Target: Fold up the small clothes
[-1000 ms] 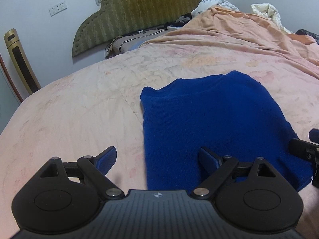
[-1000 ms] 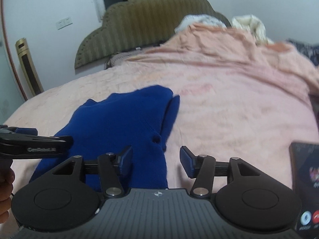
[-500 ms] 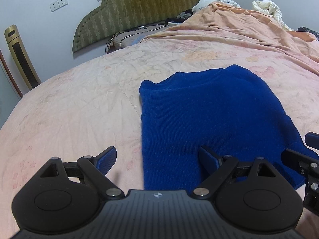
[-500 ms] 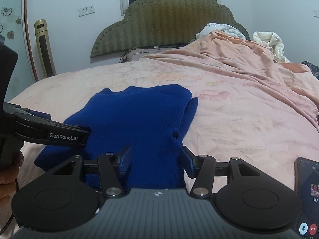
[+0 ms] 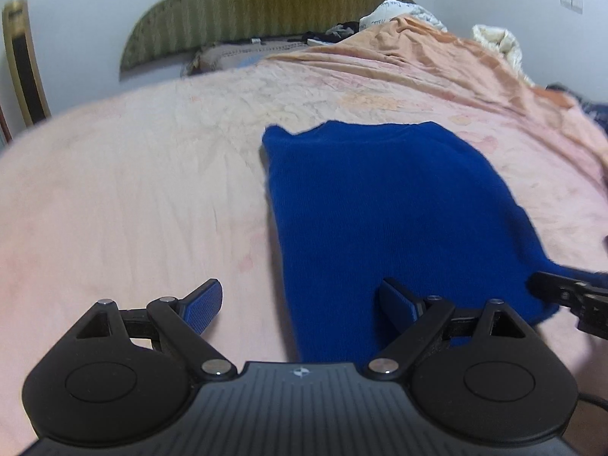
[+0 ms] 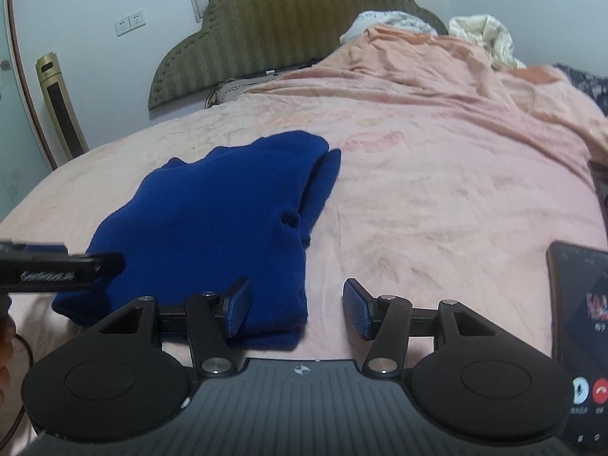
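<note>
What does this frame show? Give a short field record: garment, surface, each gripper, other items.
garment: blue knit top, lying flat on the bed, already folded narrower, a sleeve edge showing along its right side in the right wrist view
surface: pink bedspread, wrinkled
left gripper: open, nothing held, over the garment's near left corner
right gripper: open, nothing held, over the garment's near right corner
other items: phone with lit screen at right; padded headboard behind
fold state: not finished
</note>
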A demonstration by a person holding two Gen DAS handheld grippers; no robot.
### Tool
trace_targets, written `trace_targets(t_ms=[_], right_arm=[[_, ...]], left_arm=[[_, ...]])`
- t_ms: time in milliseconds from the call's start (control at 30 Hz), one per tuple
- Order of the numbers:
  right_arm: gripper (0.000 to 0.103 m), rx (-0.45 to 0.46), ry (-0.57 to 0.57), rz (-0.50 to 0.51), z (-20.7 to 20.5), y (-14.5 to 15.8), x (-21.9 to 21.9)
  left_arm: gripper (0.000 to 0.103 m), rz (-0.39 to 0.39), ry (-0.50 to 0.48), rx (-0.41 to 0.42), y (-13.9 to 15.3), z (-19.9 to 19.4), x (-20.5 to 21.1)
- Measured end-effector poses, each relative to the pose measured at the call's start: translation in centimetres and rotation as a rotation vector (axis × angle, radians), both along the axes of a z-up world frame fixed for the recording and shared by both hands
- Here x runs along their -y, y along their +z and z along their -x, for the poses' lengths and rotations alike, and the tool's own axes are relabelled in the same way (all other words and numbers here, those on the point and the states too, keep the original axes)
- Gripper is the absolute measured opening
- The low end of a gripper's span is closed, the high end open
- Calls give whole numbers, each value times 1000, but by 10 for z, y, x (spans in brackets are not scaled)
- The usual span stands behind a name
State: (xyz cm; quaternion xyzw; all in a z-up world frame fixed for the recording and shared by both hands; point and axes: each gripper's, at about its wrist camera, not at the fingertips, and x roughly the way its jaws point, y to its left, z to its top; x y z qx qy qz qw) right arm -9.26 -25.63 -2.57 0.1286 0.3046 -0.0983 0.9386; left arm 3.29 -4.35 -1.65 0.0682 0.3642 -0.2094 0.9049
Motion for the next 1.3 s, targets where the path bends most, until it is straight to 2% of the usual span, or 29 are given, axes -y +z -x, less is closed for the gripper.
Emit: trace_targets(t_ms=[33,67,100,133,200,300,400,500,567,600,633,667,700,733,833,967,1133,1300], right_arm=[[46,-1,3,-15,1,-1,1],[41,0,8,-33,1,-1,2],[25,1,9,-54,0,-2,3],[14,3,11,-79,0,-2,3],[13,11,3,-118,0,-3,5],[12,28,4,-157,2,0,4],[12,71,31,-237,9,8,8],[12,22,18,-164,8,5,4],[19,-15,-7,-108,7,2,0],[29,-10,-18,-67,9,4,-5],[28,3,-24,-19,12,9,-11],[28,20,-24,37,14,14,-18],[28,39,-15,83,15,20,-25],[29,56,1,115,16,24,-31],[33,50,69,126,10,23,-42],[33,-5,71,123,6,14,-46],[40,23,71,105,16,24,-43],[42,25,75,108,21,24,-45]], left_arm=[[88,22,-5,-23,-2,-1,-4],[63,45,-24,-53,-4,-2,-6],[28,76,-57,-94,-5,-4,-8],[21,115,-83,-132,-5,-6,-9],[11,120,-86,-110,-2,-5,-10],[10,142,-89,-88,6,-4,-16],[10,104,-91,-64,5,-3,-15],[13,37,-89,-38,0,5,-4],[19,6,-81,-3,6,13,0],[29,-7,-75,8,9,16,1],[45,-16,-67,17,11,18,2],[56,-23,-56,28,13,19,2],[74,-32,-43,43,15,21,3],[79,-41,-31,58,15,22,4],[79,-79,-24,81,18,22,10],[79,-82,-9,50,18,18,8],[79,-84,-7,13,13,21,9],[79,-101,-18,19,11,27,10]])
